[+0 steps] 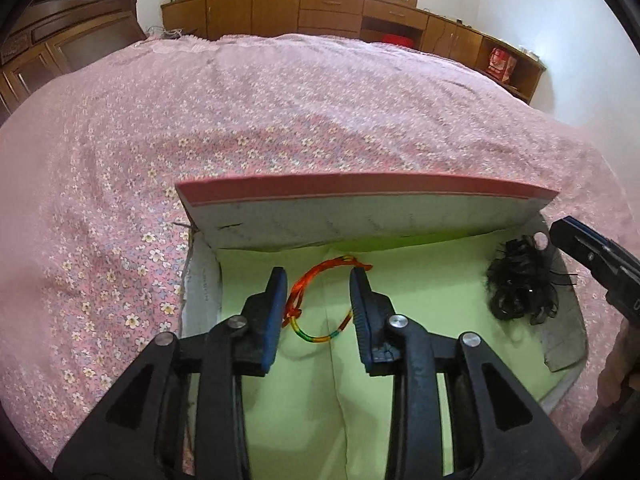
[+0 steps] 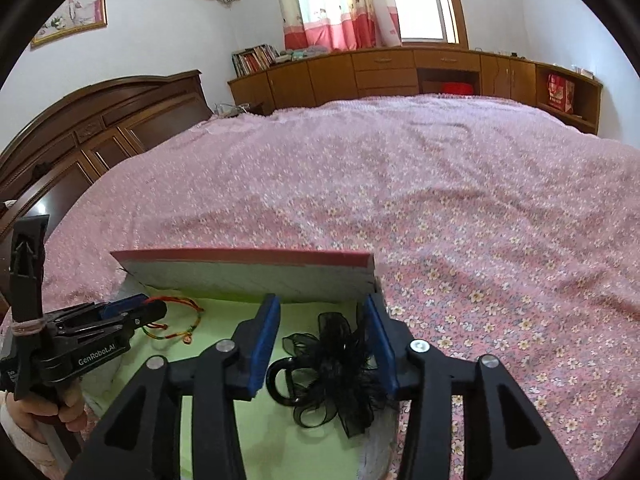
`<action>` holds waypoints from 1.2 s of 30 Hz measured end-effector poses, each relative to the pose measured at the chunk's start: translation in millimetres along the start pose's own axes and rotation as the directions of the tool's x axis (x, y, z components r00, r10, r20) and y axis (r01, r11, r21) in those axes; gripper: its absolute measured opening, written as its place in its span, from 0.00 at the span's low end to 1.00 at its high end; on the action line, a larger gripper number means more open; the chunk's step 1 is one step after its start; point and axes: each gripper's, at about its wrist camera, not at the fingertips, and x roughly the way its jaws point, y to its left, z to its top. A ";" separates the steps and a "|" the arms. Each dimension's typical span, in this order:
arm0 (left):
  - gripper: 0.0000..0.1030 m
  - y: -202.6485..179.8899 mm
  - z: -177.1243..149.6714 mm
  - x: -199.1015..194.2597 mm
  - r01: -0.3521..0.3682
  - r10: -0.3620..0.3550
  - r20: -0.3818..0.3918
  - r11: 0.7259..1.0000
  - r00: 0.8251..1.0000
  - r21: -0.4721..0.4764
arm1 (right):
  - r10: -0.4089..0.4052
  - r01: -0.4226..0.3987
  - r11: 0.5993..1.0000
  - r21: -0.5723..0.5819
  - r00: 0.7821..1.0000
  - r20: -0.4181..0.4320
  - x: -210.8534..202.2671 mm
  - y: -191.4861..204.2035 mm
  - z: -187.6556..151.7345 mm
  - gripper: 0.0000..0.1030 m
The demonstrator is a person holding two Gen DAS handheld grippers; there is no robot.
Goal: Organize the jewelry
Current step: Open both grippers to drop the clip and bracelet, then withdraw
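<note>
An open box with a green lining and a raised pink-edged lid lies on the bed. A red and rainbow cord bracelet lies on the lining, between the fingers of my open left gripper. A black lace hair bow lies at the box's right end. In the right wrist view the bow sits between the fingers of my open right gripper, which is not closed on it. The bracelet and left gripper show at the left there.
The pink floral bedspread surrounds the box. A dark wooden headboard stands at the left. Wooden cabinets with books line the far wall under a curtained window. The box's lid stands just beyond both grippers.
</note>
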 end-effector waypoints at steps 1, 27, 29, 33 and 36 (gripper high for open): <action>0.24 -2.0 0.4 -3.9 -0.004 0.004 0.006 1.000 1.000 0.007 | 0.003 -0.003 1.000 0.001 1.000 0.007 -4.4 1.8 0.7 0.48; 0.29 12.1 -57.1 -105.9 -0.008 0.010 0.035 0.998 0.999 -0.058 | 0.062 -0.062 0.998 0.000 0.997 0.035 -108.6 36.5 -44.8 0.50; 0.29 13.8 -64.4 -109.0 -0.009 0.011 0.023 0.998 1.000 -0.062 | 0.066 -0.066 0.998 0.003 0.997 0.027 -113.4 37.8 -52.1 0.51; 0.29 15.8 -79.7 -115.1 -0.009 0.009 -0.004 0.998 1.000 -0.063 | 0.067 -0.067 0.998 0.005 0.998 0.000 -121.2 42.3 -69.2 0.51; 0.29 16.3 -92.2 -116.8 -0.005 0.003 -0.030 0.998 1.000 -0.065 | 0.069 -0.069 0.998 0.001 0.997 -0.026 -122.4 45.9 -80.9 0.51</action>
